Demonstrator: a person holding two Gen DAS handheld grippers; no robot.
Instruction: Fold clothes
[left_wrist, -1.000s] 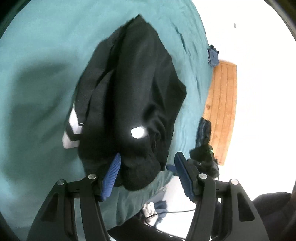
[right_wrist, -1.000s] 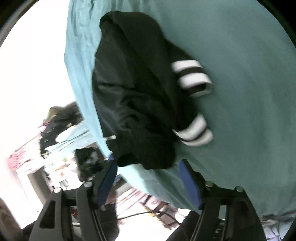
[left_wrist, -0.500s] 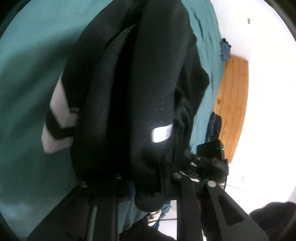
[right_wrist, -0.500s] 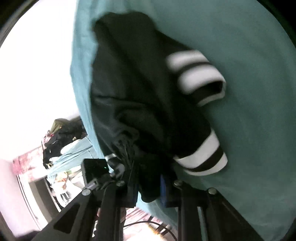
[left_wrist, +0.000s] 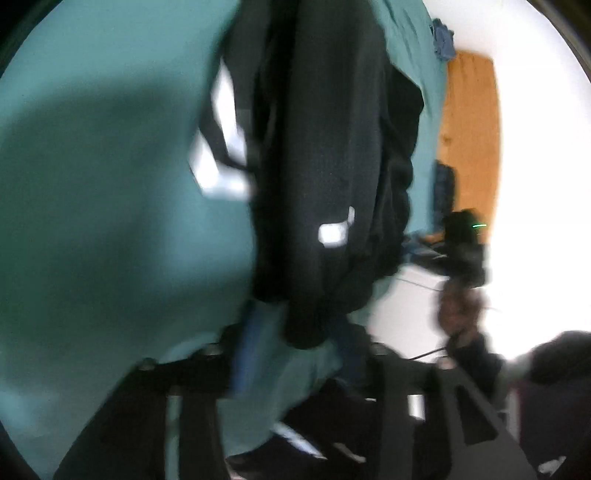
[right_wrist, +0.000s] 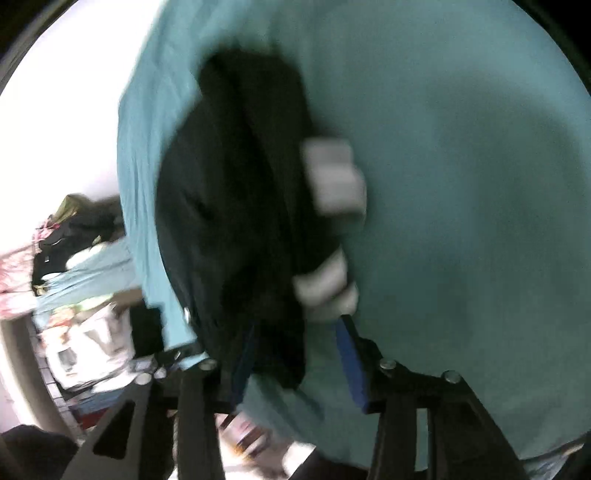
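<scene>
A black garment (left_wrist: 332, 155) with white-striped cuffs (left_wrist: 221, 147) lies bunched in a long fold on the teal sheet (left_wrist: 92, 184). My left gripper (left_wrist: 295, 350) is open, its blue pads either side of the garment's near end. In the right wrist view the same garment (right_wrist: 236, 206) lies near the bed's edge, its striped cuffs (right_wrist: 332, 177) to the right. My right gripper (right_wrist: 299, 362) is open around the garment's near end. Both views are blurred by motion.
The teal sheet (right_wrist: 461, 184) covers the bed. A wooden panel (left_wrist: 469, 129) and a blue item (left_wrist: 443, 37) lie beyond the bed's edge. The other gripper and hand (left_wrist: 461, 258) show at the right. Cluttered shelves and clothes (right_wrist: 74, 295) are at the left.
Both grippers were shut on the garment's near end half a second ago. Now both have opened, let it go and drawn back a little.
</scene>
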